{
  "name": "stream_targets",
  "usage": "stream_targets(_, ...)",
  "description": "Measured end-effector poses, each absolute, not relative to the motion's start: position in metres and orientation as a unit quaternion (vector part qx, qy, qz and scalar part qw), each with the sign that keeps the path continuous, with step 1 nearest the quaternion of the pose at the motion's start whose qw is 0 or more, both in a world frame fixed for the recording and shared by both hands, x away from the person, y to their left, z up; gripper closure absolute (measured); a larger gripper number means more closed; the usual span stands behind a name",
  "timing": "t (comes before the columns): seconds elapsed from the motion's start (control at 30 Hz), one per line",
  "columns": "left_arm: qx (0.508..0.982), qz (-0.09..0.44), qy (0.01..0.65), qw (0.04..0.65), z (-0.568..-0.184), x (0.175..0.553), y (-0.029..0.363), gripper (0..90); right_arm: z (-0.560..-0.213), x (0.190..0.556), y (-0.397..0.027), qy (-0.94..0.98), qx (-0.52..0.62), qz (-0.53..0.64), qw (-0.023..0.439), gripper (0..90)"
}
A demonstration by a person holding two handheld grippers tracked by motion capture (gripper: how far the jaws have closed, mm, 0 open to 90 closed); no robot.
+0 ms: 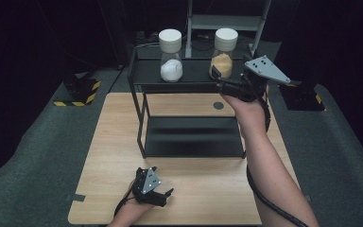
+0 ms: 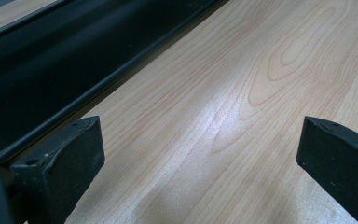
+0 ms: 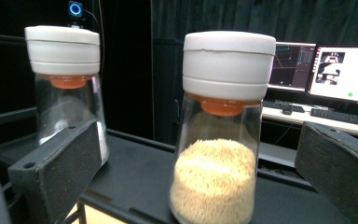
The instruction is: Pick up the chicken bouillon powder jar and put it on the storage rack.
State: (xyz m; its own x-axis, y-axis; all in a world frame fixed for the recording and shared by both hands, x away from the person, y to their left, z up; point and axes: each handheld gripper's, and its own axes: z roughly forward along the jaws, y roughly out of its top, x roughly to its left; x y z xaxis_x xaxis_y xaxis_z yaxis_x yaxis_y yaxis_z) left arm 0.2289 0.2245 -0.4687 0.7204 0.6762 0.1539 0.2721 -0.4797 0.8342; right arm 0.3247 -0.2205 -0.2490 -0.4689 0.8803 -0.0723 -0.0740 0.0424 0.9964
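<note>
Up on the top shelf [image 1: 189,71] the grain jar [image 3: 216,154] sits between the right gripper [image 3: 200,158]'s wide-open jaws, so I'd ease forward, centre on the glass below the lid [image 3: 228,63] and squeeze gently, while the left gripper [image 1: 158,196] rests open on the table [image 1: 208,189].

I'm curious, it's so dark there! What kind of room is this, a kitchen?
Probably a lab or recording studio, not a kitchen. Black curtains hang around a wooden table, computer monitors glow behind, and the right gripper reaches toward a jar of yellow grains on a black shelf rack.
</note>
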Motion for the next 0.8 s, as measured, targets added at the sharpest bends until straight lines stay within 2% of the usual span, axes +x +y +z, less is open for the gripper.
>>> stream_targets(0.8, 0.829, 0.241, 0.283, 0.419, -0.468, 0.229, 0.224, 1.1, -0.283, 0.285, -0.236, 0.63, 0.313, 0.59, 0.396, 0.0)
